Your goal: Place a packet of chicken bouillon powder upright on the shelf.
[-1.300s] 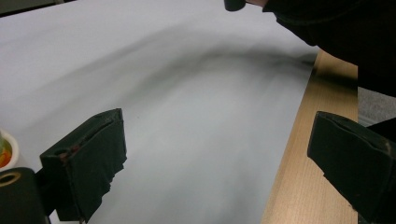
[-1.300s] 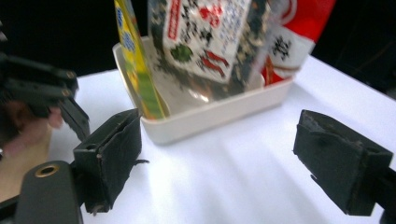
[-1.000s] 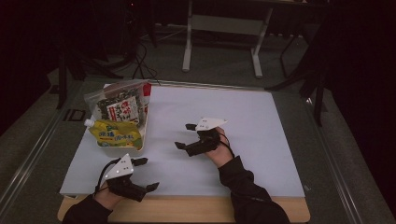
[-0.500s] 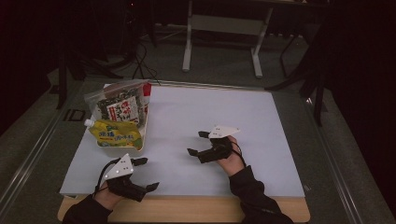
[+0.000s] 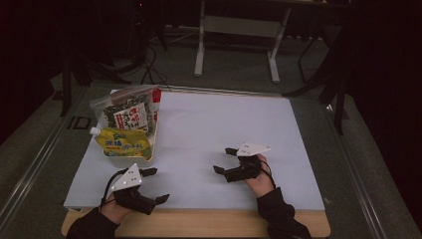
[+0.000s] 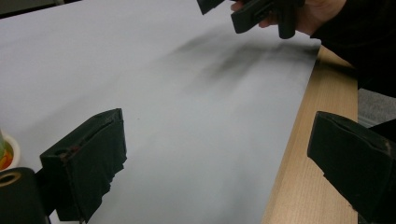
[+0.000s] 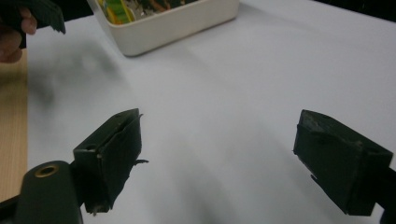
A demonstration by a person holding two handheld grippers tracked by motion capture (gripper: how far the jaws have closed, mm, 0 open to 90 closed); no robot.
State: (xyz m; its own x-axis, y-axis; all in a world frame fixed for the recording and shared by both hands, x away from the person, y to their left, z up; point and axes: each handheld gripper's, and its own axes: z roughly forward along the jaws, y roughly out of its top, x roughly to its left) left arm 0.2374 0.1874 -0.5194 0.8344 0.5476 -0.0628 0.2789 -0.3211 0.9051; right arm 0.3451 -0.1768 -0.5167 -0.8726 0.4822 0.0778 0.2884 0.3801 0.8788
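White sheet on wooden table, dark room | left gripper at 7 o'clock, jaws spread, nothing held | right gripper at 5 o'clock, jaws spread, nothing held | white tray with yellow pouch and seaweed bag at 10 o'clock, nearer left gripper, apart from both

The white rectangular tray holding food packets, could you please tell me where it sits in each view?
High view: white rectangular tray far left on the white mat.
Left gripper view: pale rim sliver at left edge.
Right gripper view: top centre.
Shared landmark: the white mat.
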